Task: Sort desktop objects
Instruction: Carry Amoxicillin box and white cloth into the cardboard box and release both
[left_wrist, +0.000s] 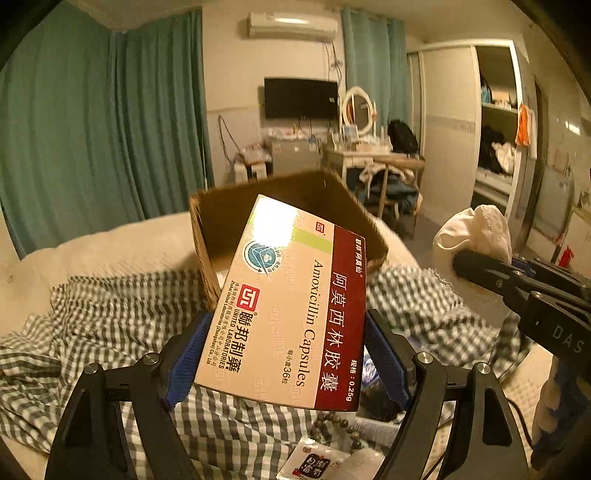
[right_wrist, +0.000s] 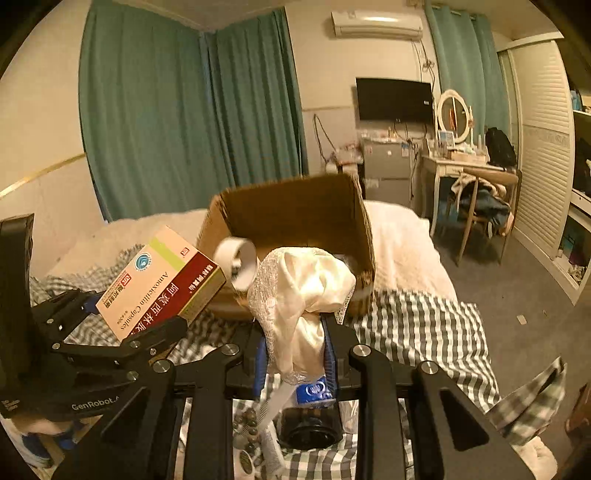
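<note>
The left hand-held gripper (left_wrist: 284, 354) grips a medicine box (left_wrist: 284, 306) between its blue pads (left_wrist: 184, 363), one pad pressed on each long side. The box is tilted, its printed face up and its far end raised over the near wall of a carton (left_wrist: 229, 221). In the right wrist view the same box (right_wrist: 162, 280) hangs at the left, just near and left of the carton (right_wrist: 295, 218), clear of the bedding below.

The right hand-held gripper (right_wrist: 295, 354) is closed on a cloth (right_wrist: 306, 291), a cream bundle with a lacy edge. The cloth stands up from between the fingers and its top reaches the carton's near wall. In the left wrist view the cloth (left_wrist: 476, 229) shows at the right, above the right hand-held gripper's black finger (left_wrist: 480, 269).

A tape roll (right_wrist: 238, 264) shows blurred at the carton's near left corner, between box and cloth; whether it rests on anything cannot be told.

The carton sits open on a bed (right_wrist: 399, 236), on a checked sheet (right_wrist: 417, 325) that spreads to the near side. On the sheet, under the right hand-held gripper, lie a bead string (right_wrist: 247, 421), a dark jar (right_wrist: 310, 428) and a blue packet (right_wrist: 314, 391). Under the left hand-held gripper a bead string (left_wrist: 332, 424) and a small sachet (left_wrist: 314, 461) lie on the sheet (left_wrist: 110, 317).
</note>
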